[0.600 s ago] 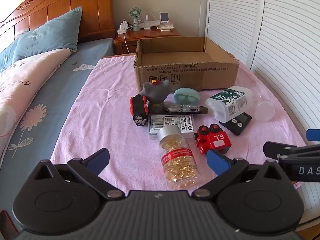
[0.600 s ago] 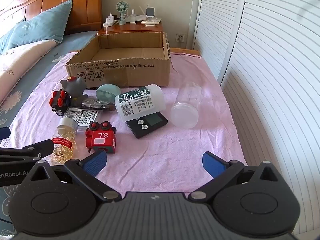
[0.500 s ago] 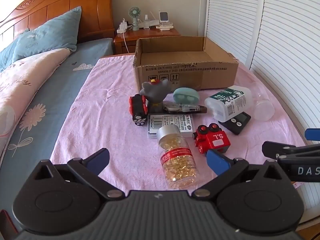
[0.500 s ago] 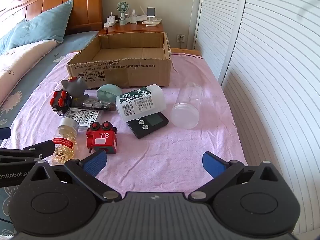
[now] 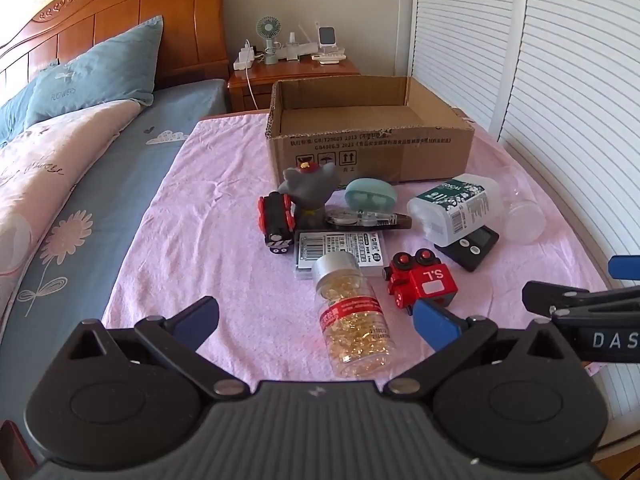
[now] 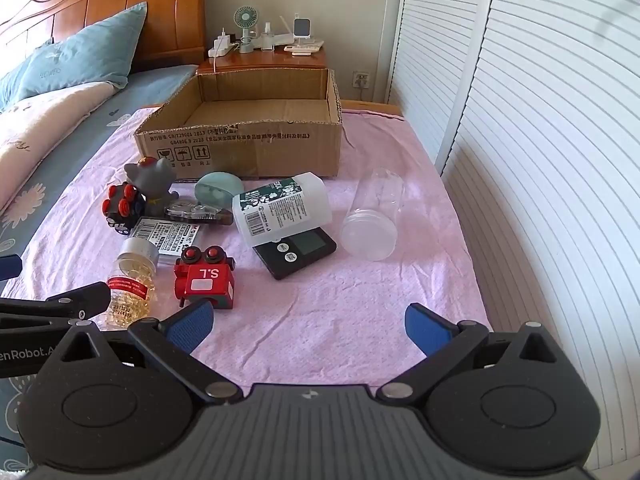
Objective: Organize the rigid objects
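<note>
Both tongs, left [image 5: 316, 322] and right [image 6: 308, 326], are spread wide and hold nothing. The toys and bottles [image 5: 352, 320] lie at twelve o'clock, before the empty box [image 6: 248, 148], ready for packing.

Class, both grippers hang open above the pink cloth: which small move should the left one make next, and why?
Probably ease the left gripper down over the capsule bottle: it lies nearest, already between the open fingers, and the cardboard box looks empty.
</note>
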{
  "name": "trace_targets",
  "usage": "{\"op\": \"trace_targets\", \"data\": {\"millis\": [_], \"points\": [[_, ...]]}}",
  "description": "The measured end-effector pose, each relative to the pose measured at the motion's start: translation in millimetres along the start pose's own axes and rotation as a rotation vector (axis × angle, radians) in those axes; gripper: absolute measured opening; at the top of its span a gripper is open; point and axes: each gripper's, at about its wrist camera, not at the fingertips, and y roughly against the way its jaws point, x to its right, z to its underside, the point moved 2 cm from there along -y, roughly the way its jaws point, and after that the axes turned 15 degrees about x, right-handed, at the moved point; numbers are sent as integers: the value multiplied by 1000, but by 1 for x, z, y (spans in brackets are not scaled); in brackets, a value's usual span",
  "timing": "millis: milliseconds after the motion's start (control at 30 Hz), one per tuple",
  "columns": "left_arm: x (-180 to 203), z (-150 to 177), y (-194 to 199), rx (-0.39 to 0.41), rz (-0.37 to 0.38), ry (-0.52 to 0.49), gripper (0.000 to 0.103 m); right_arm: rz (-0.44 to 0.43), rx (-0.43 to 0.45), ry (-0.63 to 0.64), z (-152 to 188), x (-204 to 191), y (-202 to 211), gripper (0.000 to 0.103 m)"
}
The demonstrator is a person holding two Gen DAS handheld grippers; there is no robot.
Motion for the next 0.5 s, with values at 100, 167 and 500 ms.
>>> {"op": "trace_targets", "data": {"millis": [100, 167, 500], "points": [[0, 0, 0, 0, 0, 0, 102, 0, 0, 2, 0, 0, 0, 103], [-1, 0, 1, 1, 0, 1, 102, -2, 1, 1, 0, 0, 0, 103], [-2, 0, 1, 0, 3, 3, 102, 0, -1, 0, 0, 0, -1, 103]]}}
